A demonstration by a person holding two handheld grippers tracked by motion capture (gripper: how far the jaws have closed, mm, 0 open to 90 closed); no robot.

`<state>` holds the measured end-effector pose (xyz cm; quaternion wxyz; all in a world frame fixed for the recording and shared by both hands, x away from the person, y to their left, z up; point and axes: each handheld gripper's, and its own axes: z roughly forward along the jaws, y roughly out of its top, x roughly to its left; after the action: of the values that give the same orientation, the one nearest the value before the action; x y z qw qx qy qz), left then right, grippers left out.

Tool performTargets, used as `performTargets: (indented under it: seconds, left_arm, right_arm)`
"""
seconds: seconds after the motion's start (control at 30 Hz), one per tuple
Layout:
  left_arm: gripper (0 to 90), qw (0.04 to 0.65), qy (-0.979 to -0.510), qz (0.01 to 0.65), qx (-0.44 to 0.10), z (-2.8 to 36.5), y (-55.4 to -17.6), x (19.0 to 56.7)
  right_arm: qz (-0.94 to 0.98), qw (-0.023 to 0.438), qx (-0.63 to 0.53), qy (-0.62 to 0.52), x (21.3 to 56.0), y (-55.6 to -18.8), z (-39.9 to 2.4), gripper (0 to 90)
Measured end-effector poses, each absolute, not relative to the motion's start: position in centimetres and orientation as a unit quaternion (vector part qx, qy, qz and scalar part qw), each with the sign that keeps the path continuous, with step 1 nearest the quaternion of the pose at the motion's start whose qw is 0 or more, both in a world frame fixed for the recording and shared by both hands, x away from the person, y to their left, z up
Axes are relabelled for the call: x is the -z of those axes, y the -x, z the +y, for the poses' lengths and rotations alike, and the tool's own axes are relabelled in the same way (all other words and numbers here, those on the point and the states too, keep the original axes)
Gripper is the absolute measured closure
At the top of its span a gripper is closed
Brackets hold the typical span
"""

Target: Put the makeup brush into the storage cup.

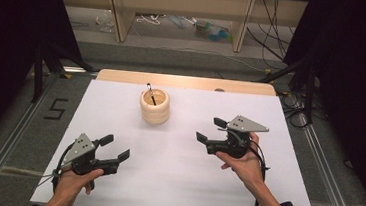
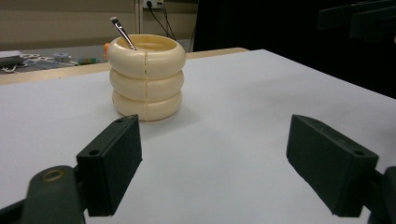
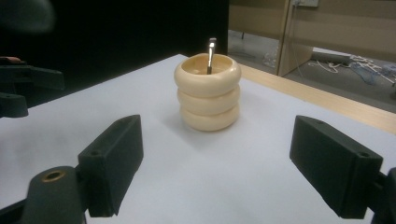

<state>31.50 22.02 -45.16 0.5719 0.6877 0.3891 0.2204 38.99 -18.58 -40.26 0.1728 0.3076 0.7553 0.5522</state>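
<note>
so nothing looks started: my left gripper [image 1: 116, 148] and right gripper [image 1: 209, 129] hover with jaws spread, empty, well apart from the ringed cream cup [image 1: 154, 106] holding a brush [image 1: 150, 93] mid-table.

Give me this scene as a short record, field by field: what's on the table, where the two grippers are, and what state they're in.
surface: white table top, wooden strip along the far edge
holder: cream ribbed holder, three stacked rings, upright, toward the far middle
contents: one thin dark tool leaning inside, tip above the rim
left gripper: near left, jaws wide apart, holding nothing, apart from the holder
right gripper: right of the holder, jaws wide apart, holding nothing, apart from the holder
aim: both gripper views face the holder
contact: neither gripper touches anything
</note>
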Motion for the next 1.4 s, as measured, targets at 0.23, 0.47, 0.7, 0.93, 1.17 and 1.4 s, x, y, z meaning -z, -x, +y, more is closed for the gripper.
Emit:
performTargets:
  seconds: [0.23,0.47,0.7,0.93,1.17,1.4]
  left_arm:
    - [17.9,0.572,-0.688,0.389,-0.221,22.0,-31.5,45.2]
    - [18.0,0.572,-0.688,0.389,-0.221,22.0,-31.5,45.2]
    - [18.0,0.571,-0.688,0.389,-0.221,22.0,-31.5,45.2]
    - [18.0,0.572,-0.687,0.389,-0.221,22.0,-31.5,45.2]
    - [17.9,0.572,-0.687,0.389,-0.221,22.0,-31.5,45.2]
    - [17.9,0.572,-0.688,0.389,-0.222,22.0,-31.5,45.2]
  right_arm:
    - [0.751,0.177,-0.552,-0.316,40.8,-38.3,-19.4,16.6]
    - [0.744,0.186,-0.555,-0.322,40.9,-37.6,-20.2,16.0]
    - [0.737,0.187,-0.558,-0.332,41.7,-36.6,-20.8,16.0]
    - [0.744,0.188,-0.552,-0.326,41.9,-35.5,-20.9,16.0]
    - [0.749,0.191,-0.547,-0.322,42.2,-34.7,-21.0,16.0]
    - [0.749,0.189,-0.545,-0.326,42.4,-34.1,-21.4,16.0]
